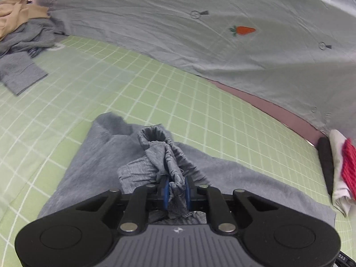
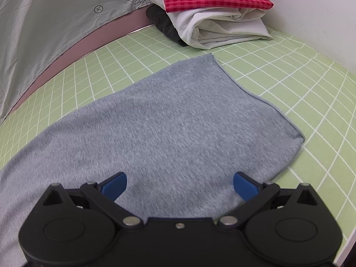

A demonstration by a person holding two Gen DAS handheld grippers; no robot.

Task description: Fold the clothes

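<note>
The left gripper (image 1: 176, 185) pinches a bunched gather of the grey garment (image 2: 169, 120), which lies mid-bed on the green checked sheet (image 1: 155, 84). The right gripper (image 2: 179, 183) hovers wide open, empty; lifting one-sided could drag and crumple the flat part.

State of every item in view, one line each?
left gripper: shut on bunched waistband of grey garment.
right gripper: open, over the grey garment's flat part.
folded stack: folded, red check on top.
clothes pile: unfolded, crumpled.
</note>
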